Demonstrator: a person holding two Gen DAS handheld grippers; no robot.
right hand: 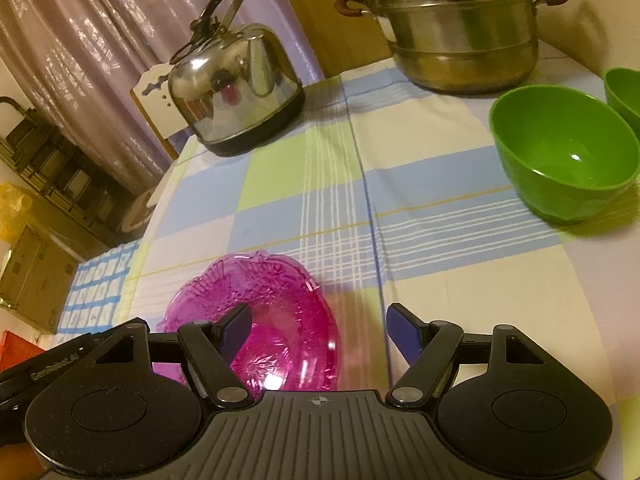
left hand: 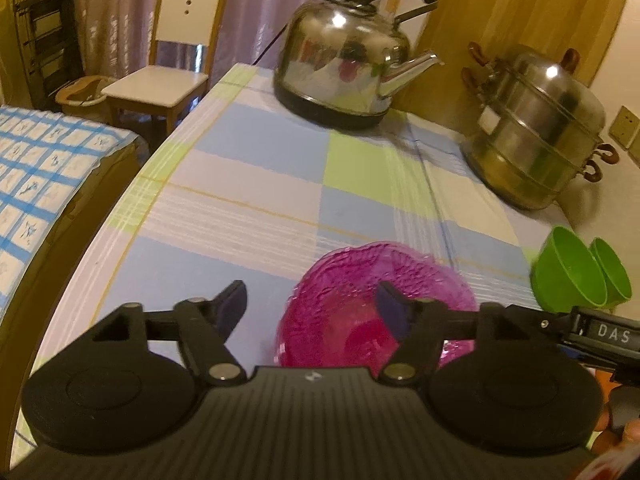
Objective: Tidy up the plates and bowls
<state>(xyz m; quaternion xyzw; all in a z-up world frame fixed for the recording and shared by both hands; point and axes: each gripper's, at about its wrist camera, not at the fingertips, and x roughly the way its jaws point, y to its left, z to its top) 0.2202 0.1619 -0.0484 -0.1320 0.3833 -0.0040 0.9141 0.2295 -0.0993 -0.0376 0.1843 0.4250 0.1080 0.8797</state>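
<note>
Two grippers hang over the checked counter (right hand: 460, 292), each with jaws spread wide and holding nothing. Under the left gripper (left hand: 310, 306) and just left of the right gripper (right hand: 318, 326) sits a pink glass bowl (right hand: 280, 320) at the near edge. Two green bowls (right hand: 560, 148) stand far right, near a steamer pot (right hand: 460, 36); a kettle (right hand: 236, 92) stands far left.

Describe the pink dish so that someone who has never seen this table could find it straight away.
On the checked tablecloth, well in front of the kettle and steamer pot, the pink dish sits nearest both grippers. It alone is translucent, patterned and scalloped; the green bowls are plain and opaque.
</note>
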